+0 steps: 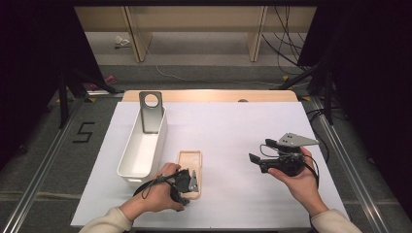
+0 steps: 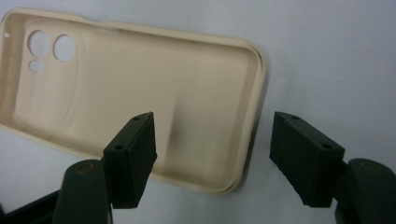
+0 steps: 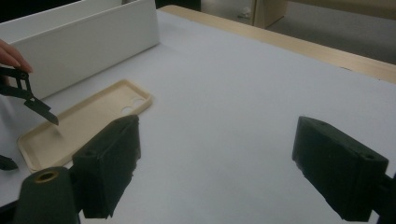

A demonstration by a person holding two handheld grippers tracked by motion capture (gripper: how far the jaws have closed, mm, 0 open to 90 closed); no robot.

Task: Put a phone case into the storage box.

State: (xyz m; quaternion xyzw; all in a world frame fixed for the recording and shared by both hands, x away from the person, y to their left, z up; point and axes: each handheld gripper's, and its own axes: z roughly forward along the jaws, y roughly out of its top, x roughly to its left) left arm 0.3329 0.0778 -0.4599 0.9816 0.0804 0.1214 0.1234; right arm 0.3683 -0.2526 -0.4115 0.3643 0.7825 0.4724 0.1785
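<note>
The worktop point(image 1: 233, 136) is covered by a white sheet, its wooden edge showing at the far side. A long white bin point(image 1: 143, 145) stands at the left with a grey metal bracket point(image 1: 150, 111) leaning upright in its far end.

Just right of the bin's near end lies the cream phone case point(image 1: 190, 170), open side up, flat on the sheet, camera cutouts at the far end. It touches neither the bin nor anything else but the tool now at it.

The left hand-held gripper point(image 1: 190, 183) is lowered over the near end of the case. Its jaws stand spread and straddle the case's short near rim: one pad point(image 2: 133, 156) over the inside floor, the other outside the wall. No pad presses on the rim yet.

The right hand-held gripper point(image 1: 260, 158) is held above bare sheet at the right, well apart from the case, jaws wide and with nothing between them.

Judgement: the step in hand is the grasp of the case, presumably for transfer to the bin. The next move calls for closing the jaws squarely on the thin wall, then lifting without letting the soft case fold or slip.
</note>
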